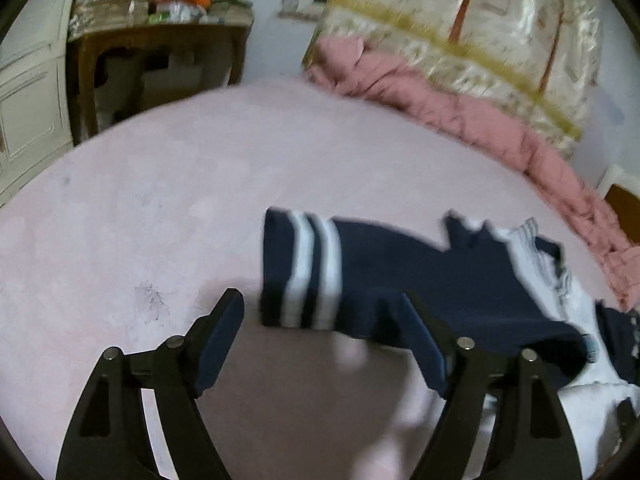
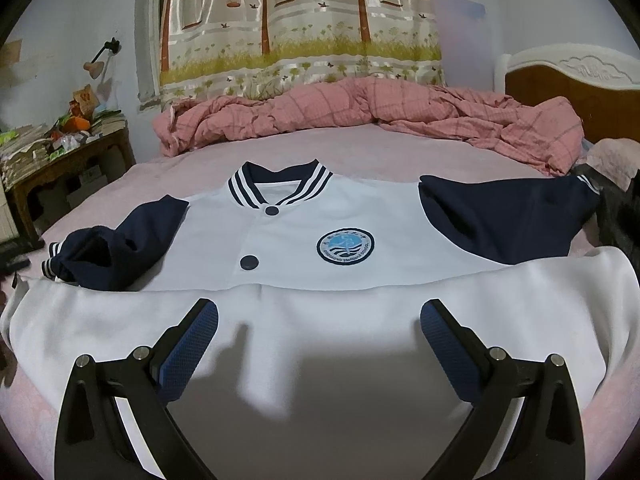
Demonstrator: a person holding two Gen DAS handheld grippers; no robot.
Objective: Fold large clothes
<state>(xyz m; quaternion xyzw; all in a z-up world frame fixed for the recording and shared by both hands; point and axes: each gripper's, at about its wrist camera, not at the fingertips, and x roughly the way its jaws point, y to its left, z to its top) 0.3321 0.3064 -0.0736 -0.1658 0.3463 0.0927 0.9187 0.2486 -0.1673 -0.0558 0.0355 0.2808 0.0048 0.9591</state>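
The jacket (image 2: 320, 240) is coloured white in the body, with navy sleeves (image 2: 504, 220) and a navy-and-white striped collar (image 2: 280, 184). Beneath it, a pale pink bed sheet (image 1: 160, 200) is seen; behind it, a pink checked quilt (image 2: 360, 112) and a tree-patterned curtain (image 2: 300, 20).

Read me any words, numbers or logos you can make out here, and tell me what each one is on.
Round badge on the chest of the white jacket: lettering rings a blue emblem, too small to read.
Carton on the cluttered side table: a print, not legible.
Left wrist view: blurred, no text on the navy sleeve.
Nothing else carries writing.
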